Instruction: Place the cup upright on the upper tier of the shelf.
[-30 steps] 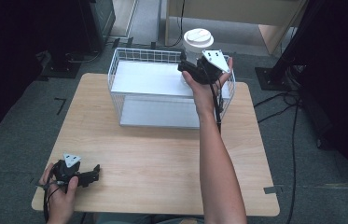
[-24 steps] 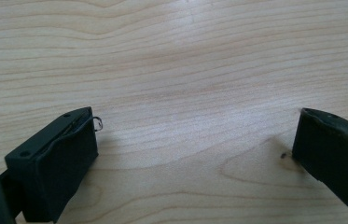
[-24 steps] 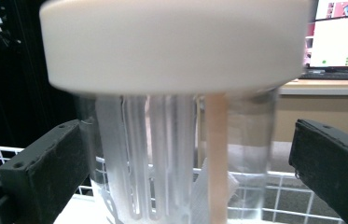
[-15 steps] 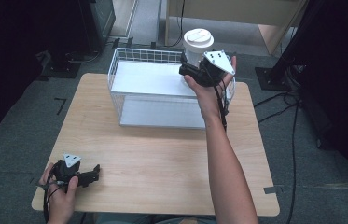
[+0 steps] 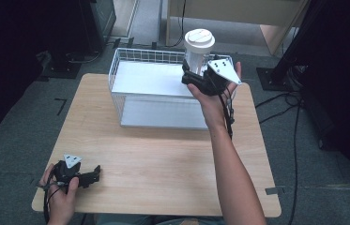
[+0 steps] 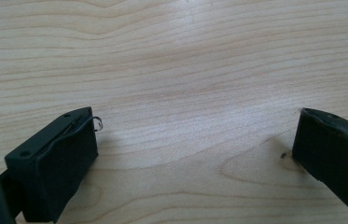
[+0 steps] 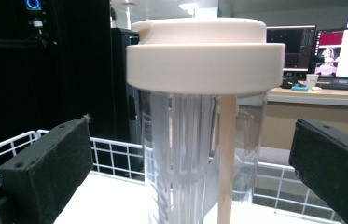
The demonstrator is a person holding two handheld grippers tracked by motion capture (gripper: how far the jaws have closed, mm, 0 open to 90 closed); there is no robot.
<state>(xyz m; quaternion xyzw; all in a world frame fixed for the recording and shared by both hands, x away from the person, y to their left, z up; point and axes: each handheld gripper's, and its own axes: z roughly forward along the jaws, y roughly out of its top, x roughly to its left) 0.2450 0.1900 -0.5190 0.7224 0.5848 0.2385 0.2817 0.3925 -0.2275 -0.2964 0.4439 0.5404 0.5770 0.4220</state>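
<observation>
We see our right gripper (image 5: 192,78) with jaws wide apart either side of the clear lidded tumbler (image 5: 198,49), standing in the wire basket's (image 5: 116,70) back right corner, gripping nothing; our left gripper (image 5: 93,174) rests open and empty on the wooden table (image 5: 163,159), out of the way.

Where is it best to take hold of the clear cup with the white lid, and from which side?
Grip the clear cup on its ribbed body just under the white lid, coming in level from the person's side. It stands upright, and the wider lid overhangs the body, which should stop it slipping down. The right gripper has its open jaws either side there.
</observation>
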